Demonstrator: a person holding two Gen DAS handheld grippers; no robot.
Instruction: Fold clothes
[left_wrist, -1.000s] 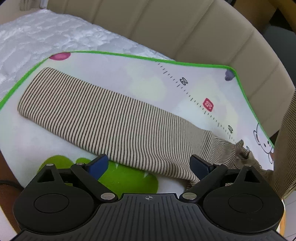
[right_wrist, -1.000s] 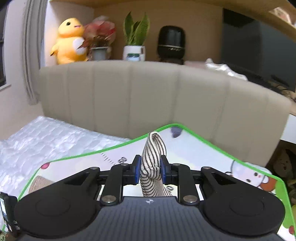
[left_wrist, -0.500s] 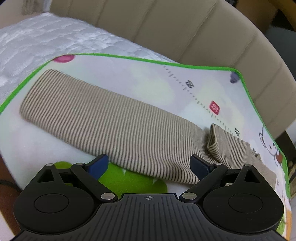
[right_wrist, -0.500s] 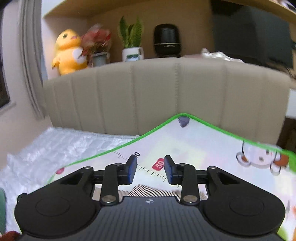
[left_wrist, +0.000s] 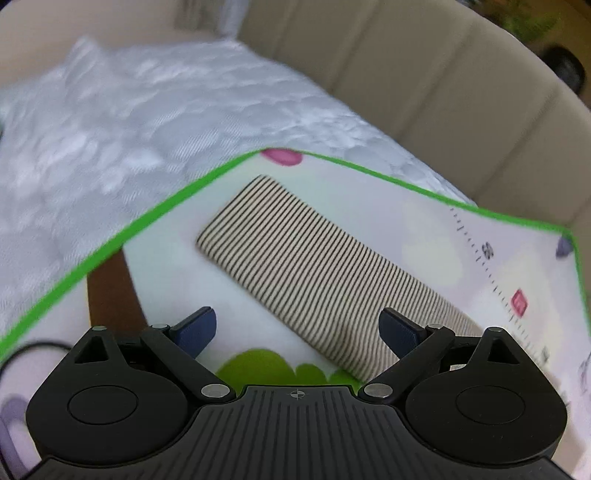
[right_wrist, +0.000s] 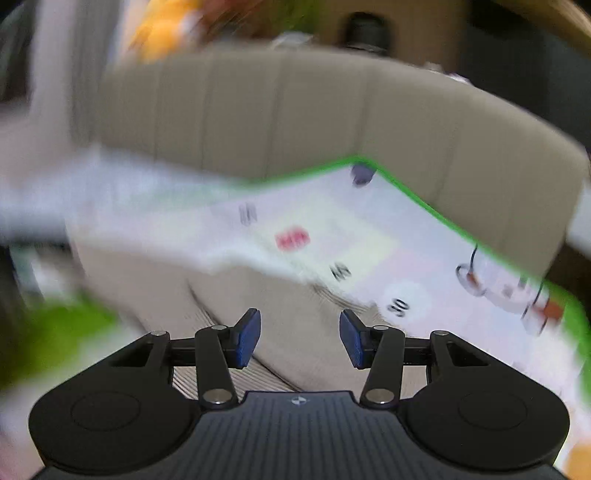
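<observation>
Left gripper (left_wrist: 297, 326) spread wide above striped garment (left_wrist: 317, 266), right gripper (right_wrist: 300, 339) parted, empty, low over it

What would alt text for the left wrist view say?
An open left gripper hovers over a folded striped cloth lying flat on a green-edged play mat. White bedding and a beige headboard lie beyond.
</observation>
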